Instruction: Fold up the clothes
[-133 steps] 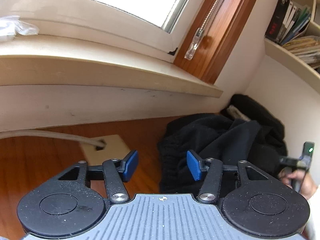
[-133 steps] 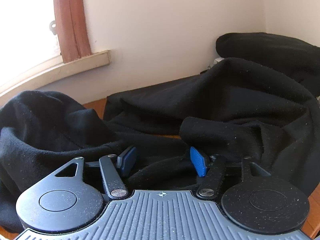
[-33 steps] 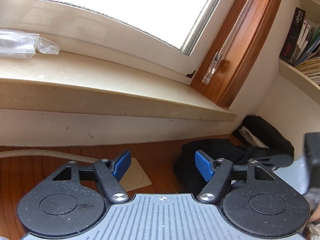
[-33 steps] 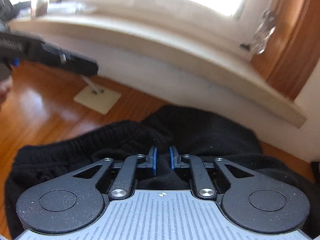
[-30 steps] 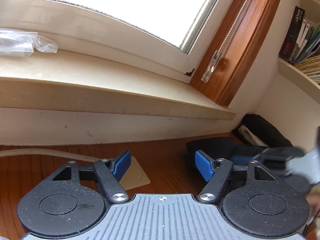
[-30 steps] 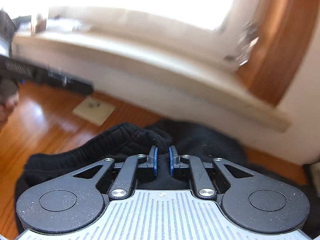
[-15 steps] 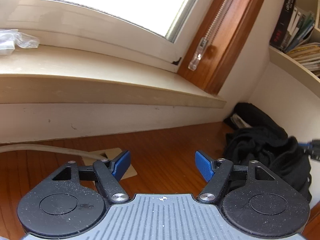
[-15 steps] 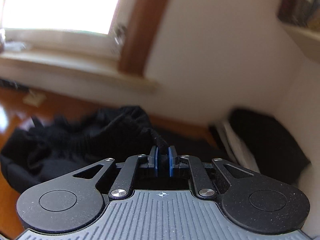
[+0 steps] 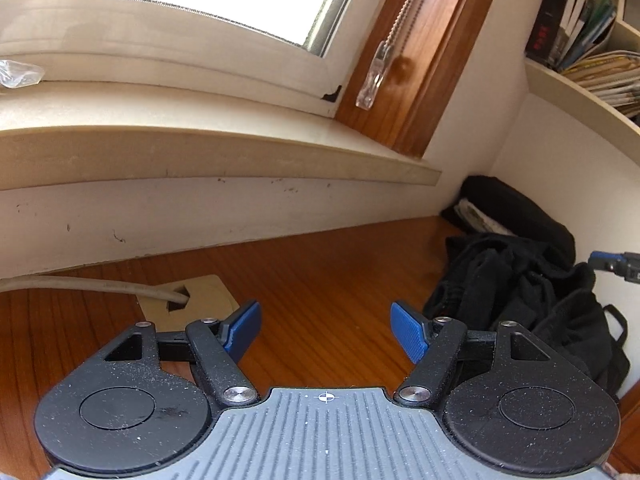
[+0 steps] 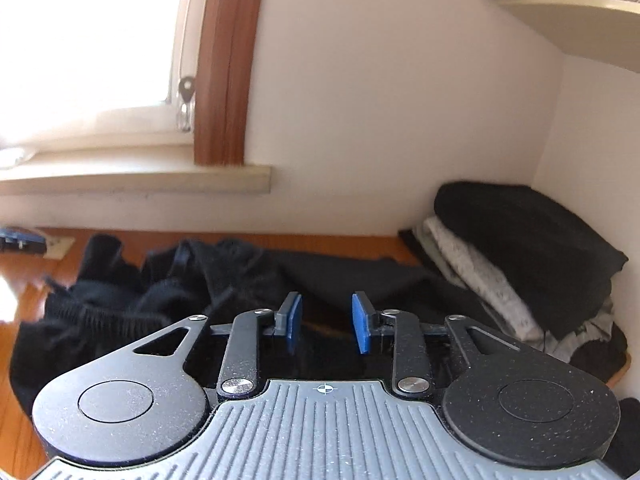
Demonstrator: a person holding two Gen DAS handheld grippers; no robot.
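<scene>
Matt black cloth garment (image 10: 132, 300), glossy wooden floor (image 9: 320, 272)

Your right gripper (image 10: 326, 328), clamped on the black garment (image 10: 132, 300) a second ago, has just been opening its jaws and nothing sits between them. You dragged that garment from the worktop (image 9: 320, 276) middle to the right, beside the folded stack (image 10: 520, 256) in the corner.
</scene>
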